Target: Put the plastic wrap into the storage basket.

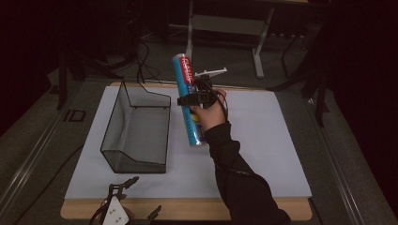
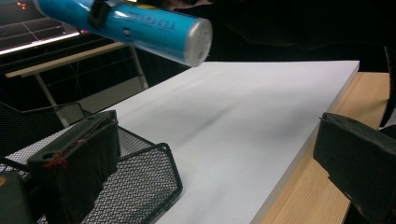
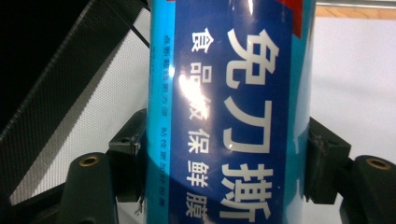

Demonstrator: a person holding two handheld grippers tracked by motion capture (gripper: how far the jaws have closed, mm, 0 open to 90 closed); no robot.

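A long blue tube (image 1: 184,75) with red and white print hangs tilted above the white board (image 1: 263,140), its cap end pointing away from me. My right gripper (image 1: 190,101) is shut on the tube's middle. In the right gripper view the two jaws press on both sides of the tube (image 3: 229,93), with my right gripper (image 3: 226,163) shut around it. A black wire mesh basket (image 1: 136,126) stands on the board just left of the tube. My left gripper (image 1: 123,204) rests open at the table's front edge. In its own view my left gripper (image 2: 219,163) holds nothing, and the tube (image 2: 140,25) hangs ahead.
The white board lies on a wooden table (image 1: 187,208) whose edge shows at the front. The basket's mesh (image 2: 140,182) sits close beside the left jaw. Table legs and cables (image 1: 145,61) lie on the dark floor beyond.
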